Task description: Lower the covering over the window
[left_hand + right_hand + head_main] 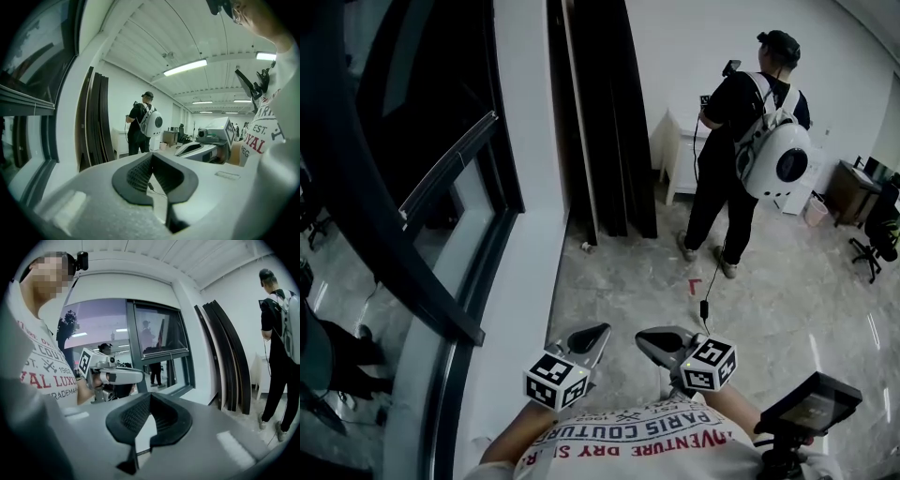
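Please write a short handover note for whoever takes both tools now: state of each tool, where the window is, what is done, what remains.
Left tool: shut, empty, held in front.
Right tool: shut, empty, beside it.
Window: to the holder's left, glass uncovered where visible.
Done: nothing yet; neither tool touches the window.
Left: turn to the window, find the covering, which I cannot make out here, and probably pull it down.

window (455,202) left, panels (614,122) beside, person (733,159) right
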The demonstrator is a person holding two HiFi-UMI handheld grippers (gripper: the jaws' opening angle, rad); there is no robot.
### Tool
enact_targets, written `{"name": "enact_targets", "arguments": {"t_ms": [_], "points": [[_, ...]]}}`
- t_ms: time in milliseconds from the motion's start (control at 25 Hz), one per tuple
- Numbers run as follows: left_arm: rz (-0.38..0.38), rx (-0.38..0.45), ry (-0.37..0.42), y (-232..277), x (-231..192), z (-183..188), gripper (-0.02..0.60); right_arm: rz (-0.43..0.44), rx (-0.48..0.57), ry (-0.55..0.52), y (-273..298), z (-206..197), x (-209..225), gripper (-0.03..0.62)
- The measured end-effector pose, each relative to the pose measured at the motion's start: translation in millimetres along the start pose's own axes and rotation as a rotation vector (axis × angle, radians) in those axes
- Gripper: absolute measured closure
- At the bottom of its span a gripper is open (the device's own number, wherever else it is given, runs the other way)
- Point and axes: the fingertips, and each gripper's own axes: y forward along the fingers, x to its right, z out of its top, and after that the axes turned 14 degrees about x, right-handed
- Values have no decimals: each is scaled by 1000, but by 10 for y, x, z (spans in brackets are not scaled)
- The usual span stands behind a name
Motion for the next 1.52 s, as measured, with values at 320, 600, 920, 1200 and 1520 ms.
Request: {"name": "enact_targets", "arguments": {"t_ms": [320, 600, 920, 1200, 1520], "points": [[18, -17, -3, -43, -58, -84, 580, 21, 18, 38, 86, -77, 12, 594], [43, -32, -14, 29, -54, -155, 580, 50, 30, 84, 71, -119, 110, 594], [90, -65, -37, 441, -337, -192, 580, 80, 23, 154, 240, -87, 640, 594], [114, -83, -47, 1059, -707, -114, 580, 90, 41, 186, 455, 169, 1386, 594], [115, -93, -40, 1834, -1017, -152, 580, 65, 53, 209, 465, 261, 2235, 594]]}}
